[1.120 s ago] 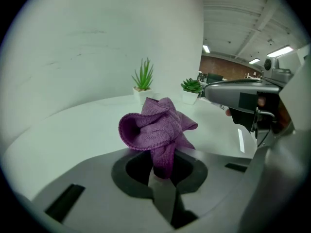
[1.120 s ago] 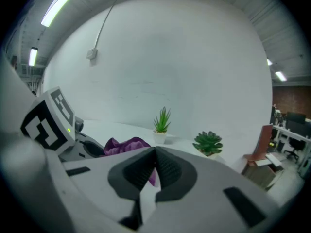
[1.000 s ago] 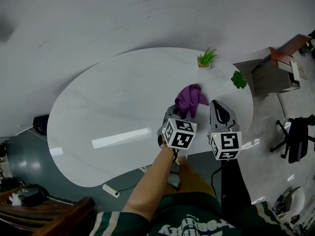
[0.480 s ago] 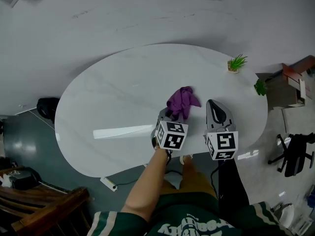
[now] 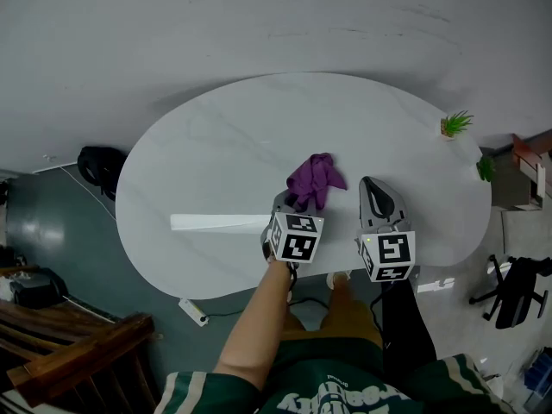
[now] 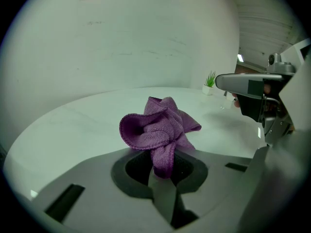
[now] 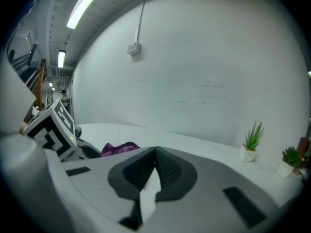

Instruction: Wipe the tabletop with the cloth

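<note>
Purple on white, dead centre of the action! Gripping the cloth point(image 5: 316, 179) with the left claw point(image 5: 293, 200), clamped tight on one drooping fold of it. Bunched in a loose crumpled knot on the table point(image 5: 198, 145), a little toward the near edge, just past the tips of that left claw.

Holding the right claw point(image 5: 373, 184) alongside, just to the right of the cloth and clear of it, pressed together and empty. Pointing both claws away from the body, roughly parallel, over the near part of the table. Reaching up from below on a bare forearm point(image 5: 259, 317) behind the left claw, over a green garment with pale lettering.

Over at the far right end of the table: a small potted plant point(image 5: 454, 124) with spiky green leaves, standing close to the rim. Close by it, at the very edge, a second little plant point(image 5: 486, 169) with rounder foliage. Well apart from the cloth, both of them.

Down on the grey floor point(image 5: 52, 231), left of the table: a black bag point(image 5: 102, 166). Below the near edge, a white power strip point(image 5: 194, 311). Bottom left corner, a wooden chair point(image 5: 86, 352); far right, a black office chair point(image 5: 517, 287)
</note>
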